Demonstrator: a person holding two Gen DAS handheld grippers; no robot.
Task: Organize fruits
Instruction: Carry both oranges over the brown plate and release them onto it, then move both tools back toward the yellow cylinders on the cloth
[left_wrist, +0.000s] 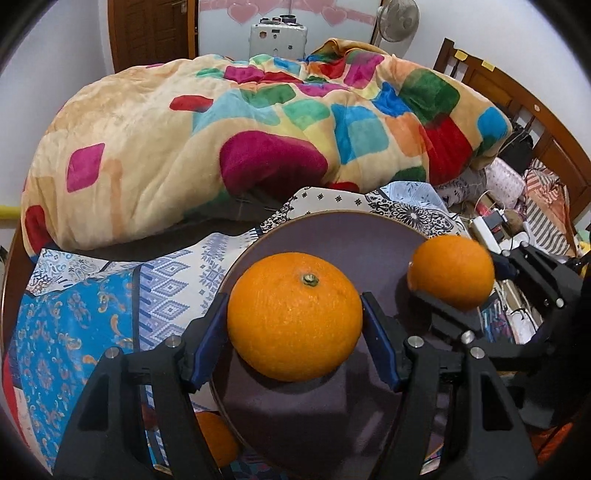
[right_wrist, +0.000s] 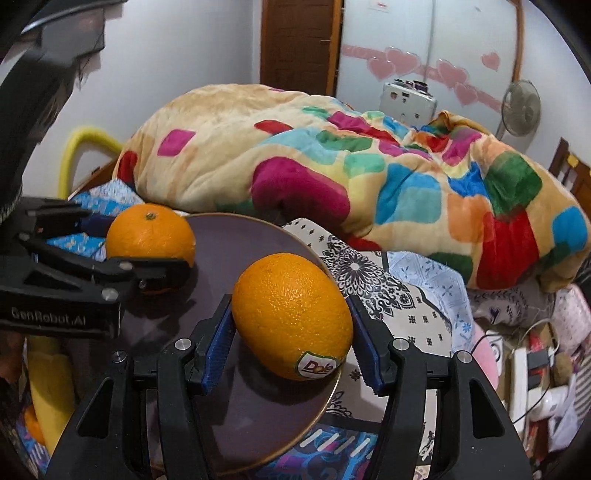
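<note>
A dark purple plate (left_wrist: 332, 236) (right_wrist: 236, 236) with a gold rim lies on patterned cloths on a bed. My left gripper (left_wrist: 293, 325) is shut on an orange with a green stem (left_wrist: 293, 317) over the plate's left part; this orange also shows in the right wrist view (right_wrist: 149, 232). My right gripper (right_wrist: 291, 325) is shut on an orange with a Dole sticker (right_wrist: 291, 319) over the plate's right edge; that orange shows in the left wrist view (left_wrist: 452, 271). Another orange (left_wrist: 218, 435) lies below the plate's left rim, partly hidden.
A bulky multicoloured blanket (left_wrist: 258, 129) (right_wrist: 332, 166) lies just behind the plate. Yellow fruit, perhaps bananas (right_wrist: 48, 384), sit at the left beside the plate. Power strip, cables and clutter (right_wrist: 532, 369) fill the right side. A wooden headboard (left_wrist: 517, 103) stands behind.
</note>
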